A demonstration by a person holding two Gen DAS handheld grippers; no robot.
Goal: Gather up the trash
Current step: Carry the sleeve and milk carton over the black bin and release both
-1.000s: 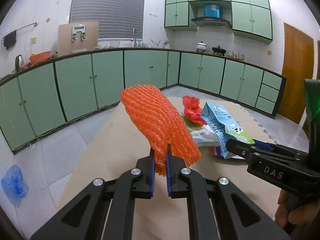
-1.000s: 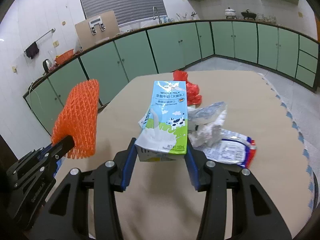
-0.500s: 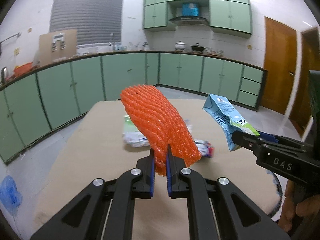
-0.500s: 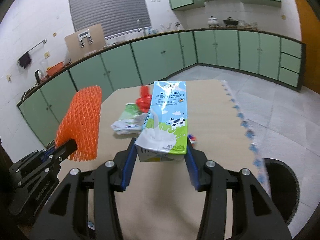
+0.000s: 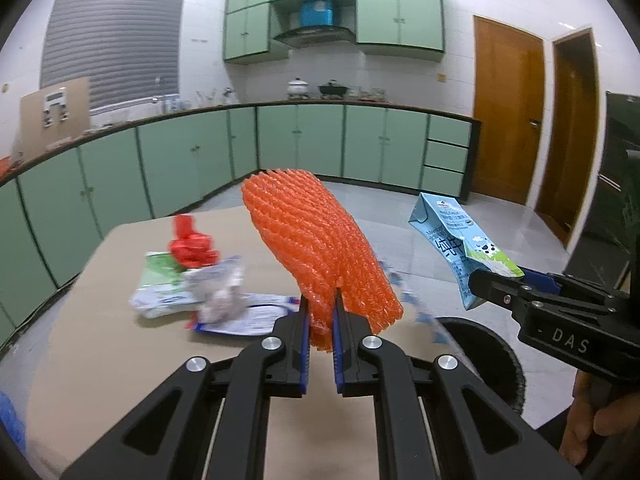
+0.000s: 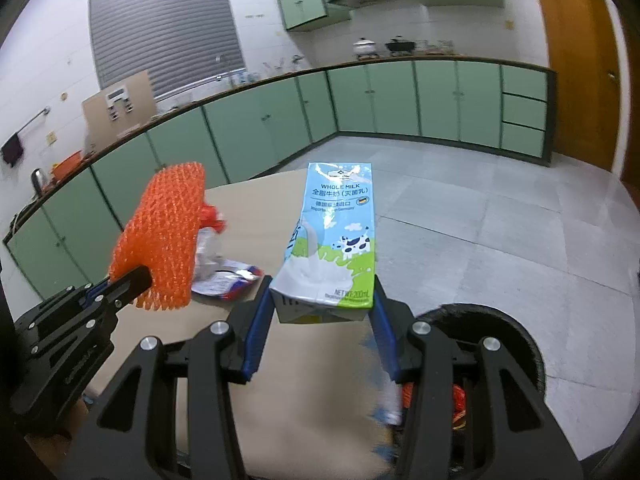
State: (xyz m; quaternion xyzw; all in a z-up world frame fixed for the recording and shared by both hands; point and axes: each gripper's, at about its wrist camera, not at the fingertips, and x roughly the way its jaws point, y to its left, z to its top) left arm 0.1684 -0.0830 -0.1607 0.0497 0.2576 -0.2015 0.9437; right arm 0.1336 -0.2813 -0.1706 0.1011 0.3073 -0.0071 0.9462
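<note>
Both grippers are full. In the left wrist view, the left gripper is clamped on the bottom edge of an orange net, which stands up in the middle of the frame. In the right wrist view, the right gripper is clamped on the bottom of a milk box, which is held up in the middle of the frame, above the table.

So two pieces of trash are picked up, but they are not thrown away yet. A black bin is seen at the lower right of the right wrist view, beside the table. Something orange is seen inside it, so some trash may already be in there.

More trash is left on the table. In the left half of the left wrist view, a red bag, a green packet, a clear wrapper and a flat blue and white packet are lying close together.

Most of the bin is hidden behind the gripper arms, so what is inside cannot be told well. The table edge is blurred. Something blue at the lower left edge of the left wrist view is cut off and cannot be made out.
</note>
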